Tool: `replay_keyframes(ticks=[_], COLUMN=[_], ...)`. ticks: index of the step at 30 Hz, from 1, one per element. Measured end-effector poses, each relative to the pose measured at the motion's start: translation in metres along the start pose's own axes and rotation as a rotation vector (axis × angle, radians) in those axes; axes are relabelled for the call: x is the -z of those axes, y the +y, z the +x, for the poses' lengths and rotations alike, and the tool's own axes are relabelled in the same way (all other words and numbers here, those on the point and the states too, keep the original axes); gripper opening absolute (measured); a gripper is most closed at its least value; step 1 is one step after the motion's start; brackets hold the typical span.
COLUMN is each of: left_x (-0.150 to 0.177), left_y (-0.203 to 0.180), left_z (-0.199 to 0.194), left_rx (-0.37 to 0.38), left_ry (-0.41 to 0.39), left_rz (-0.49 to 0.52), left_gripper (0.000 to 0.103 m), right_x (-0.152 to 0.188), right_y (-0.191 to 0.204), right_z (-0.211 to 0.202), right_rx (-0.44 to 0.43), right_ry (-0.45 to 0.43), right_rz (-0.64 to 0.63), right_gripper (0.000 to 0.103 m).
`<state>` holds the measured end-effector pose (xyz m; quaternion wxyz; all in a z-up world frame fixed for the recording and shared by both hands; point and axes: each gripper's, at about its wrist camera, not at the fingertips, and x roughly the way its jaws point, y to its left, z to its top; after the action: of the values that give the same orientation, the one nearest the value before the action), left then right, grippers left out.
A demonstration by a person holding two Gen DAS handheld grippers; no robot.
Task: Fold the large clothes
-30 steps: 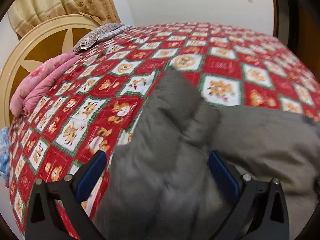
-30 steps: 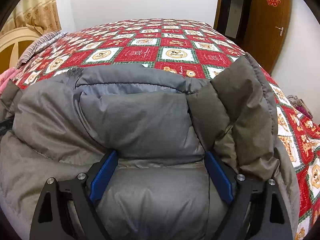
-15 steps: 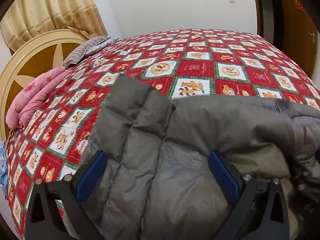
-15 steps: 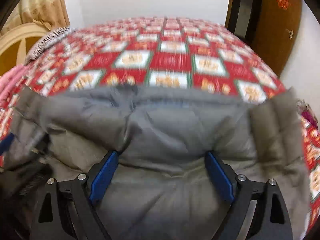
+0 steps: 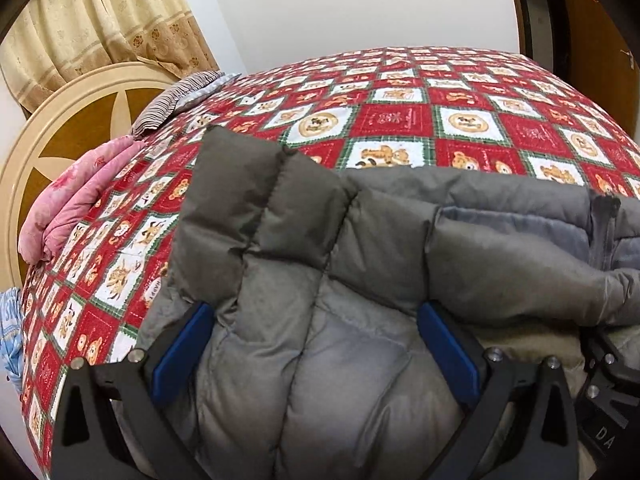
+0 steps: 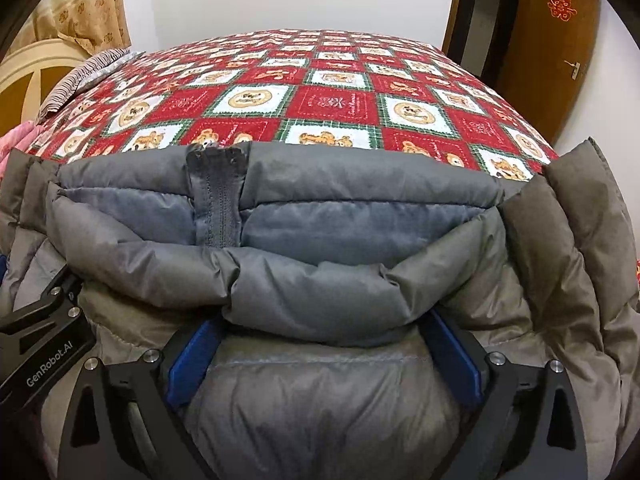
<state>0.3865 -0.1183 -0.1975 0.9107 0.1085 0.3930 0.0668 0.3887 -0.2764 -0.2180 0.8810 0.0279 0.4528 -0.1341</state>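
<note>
My left gripper (image 5: 316,344) stands wide over the grey down jacket (image 5: 360,280) lying on the teddy-bear bedspread (image 5: 400,120); my right gripper (image 6: 324,352) has just been opening, jacket between, pads not pressing.

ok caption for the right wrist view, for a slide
Right hand-held gripper open over a grey puffer jacket on a red bear-print bedspread.

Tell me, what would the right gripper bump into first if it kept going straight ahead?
Probably the grey jacket: its puffy fold bulges right between the open right gripper fingers, well before the bed.
</note>
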Motion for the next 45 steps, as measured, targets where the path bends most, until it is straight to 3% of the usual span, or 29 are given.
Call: replay_keyframes(ticks=[6, 10, 13, 17, 21, 25, 29, 33, 39, 45], left_x=[-0.001, 0.0, 0.013, 0.034, 0.033, 0.038, 0.058, 0.086, 0.118, 0.137], left_y=[0.0, 0.024, 0.035, 0.022, 0.026, 0.036, 0.067, 0.096, 0.139, 0.147], left_z=[0.001, -0.023, -0.056, -0.046, -0.042, -0.055, -0.075, -0.08, -0.102, -0.101], left_rx=[0.013, 0.087, 0.076, 0.051, 0.042, 0.034, 0.037, 0.038, 0.0, 0.099], left_ry=[0.013, 0.052, -0.026, 0.0, -0.003, 0.003, -0.038, -0.025, -0.026, 0.066], left_rz=[0.0, -0.034, -0.028, 0.044, -0.005, 0.002, -0.045, -0.109, -0.226, -0.303], left_gripper=[0.103, 0.103, 0.103, 0.103, 0.103, 0.103, 0.103, 0.103, 0.103, 0.103], right_x=[-0.001, 0.025, 0.052, 0.062, 0.061, 0.071, 0.107, 0.13, 0.129, 0.133], right_y=[0.001, -0.002, 0.004, 0.009, 0.006, 0.002, 0.003, 0.013, 0.011, 0.013], right_z=[-0.008, -0.058, -0.068, -0.055, -0.051, -0.076, -0.108, -0.102, -0.095, -0.103], right_rx=[-0.006, 0.001, 0.02, 0.051, 0.03, 0.026, 0.01, 0.05, 0.033, 0.031], right_ry=[0.036, -0.014, -0.022, -0.045, -0.03, -0.037, -0.075, -0.129, -0.12, -0.121], right_rz=[-0.032, -0.051, -0.093, -0.108, -0.098, -0.1, -0.115, -0.148, -0.136, -0.125], right_gripper=[0.099, 0.099, 0.099, 0.101, 0.101, 0.101, 0.101, 0.101, 0.101, 0.101])
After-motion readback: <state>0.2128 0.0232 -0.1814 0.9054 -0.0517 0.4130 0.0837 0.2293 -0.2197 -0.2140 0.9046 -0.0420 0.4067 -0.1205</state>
